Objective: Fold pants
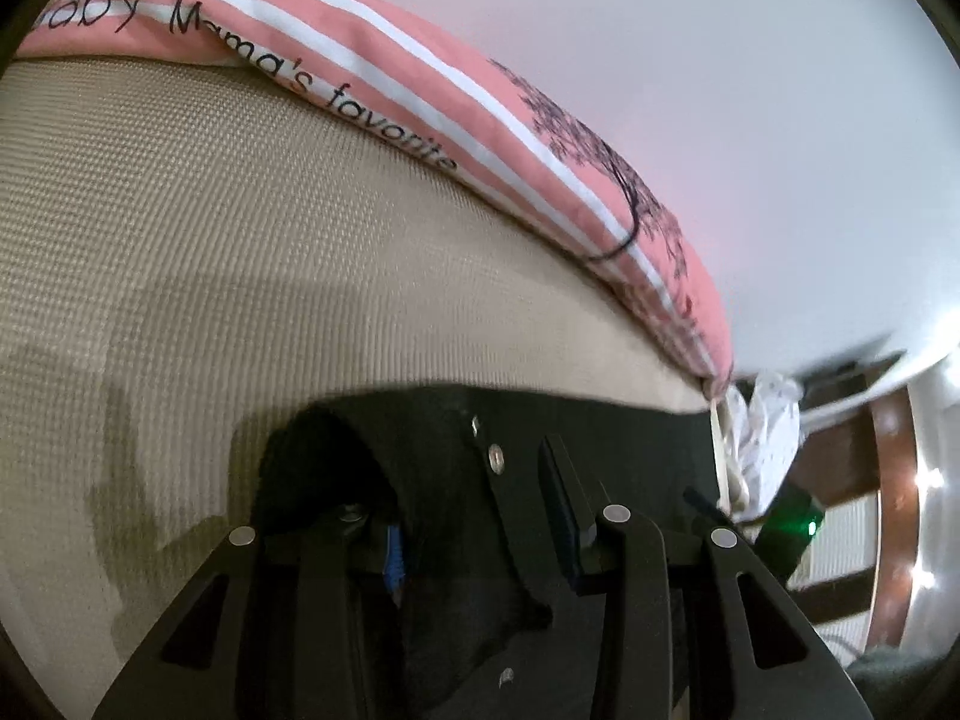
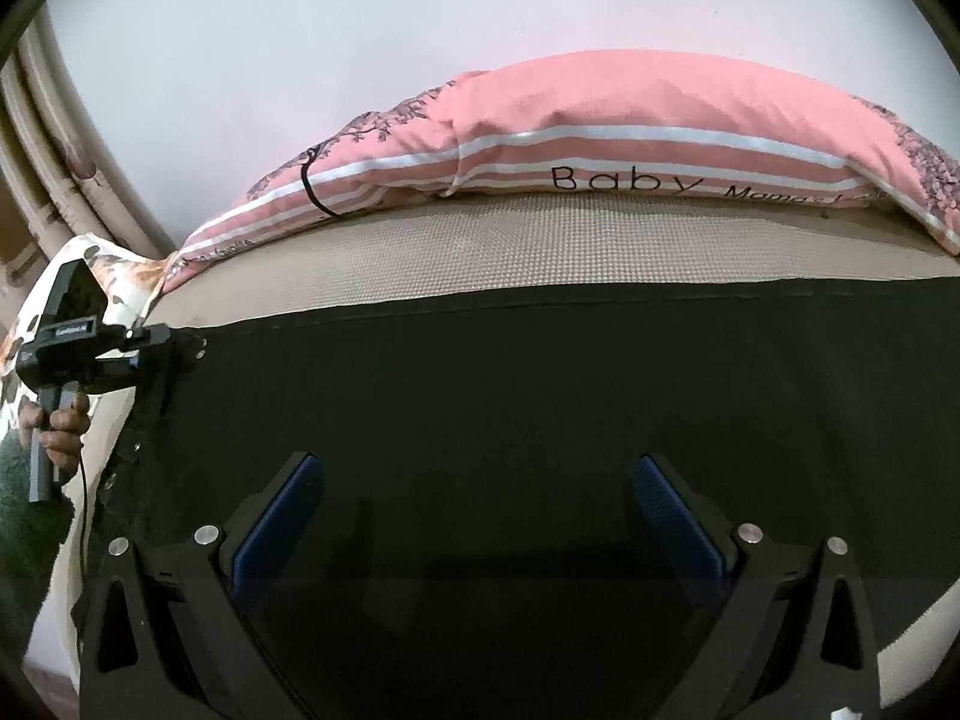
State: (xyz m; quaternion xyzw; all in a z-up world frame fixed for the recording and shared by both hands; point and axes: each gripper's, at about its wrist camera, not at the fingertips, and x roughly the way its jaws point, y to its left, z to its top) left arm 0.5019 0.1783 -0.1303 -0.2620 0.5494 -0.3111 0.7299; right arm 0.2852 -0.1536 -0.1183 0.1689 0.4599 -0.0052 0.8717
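Black pants [image 2: 480, 390] lie spread flat on a beige textured mat [image 2: 480, 252] covering a bed. In the left wrist view the pants [image 1: 630, 438] bunch up between the fingers, snap buttons showing at the waist edge. My left gripper [image 1: 474, 540] is shut on that bunched waist corner. The right wrist view shows it too: the left gripper [image 2: 180, 348], held by a hand [image 2: 60, 426], pinches the pants' far left corner. My right gripper [image 2: 480, 528] hovers over the middle of the pants, its blue pads [image 2: 282, 528] wide apart and nothing between them.
A pink striped bolster [image 2: 600, 120] printed "Baby Mama's favorite" lies along the mat's far edge against a white wall. A floral pillow [image 2: 120, 264] sits at the left end of the bed. A wooden frame [image 1: 894, 480] and a green-lit device [image 1: 792, 522] stand beside the bed.
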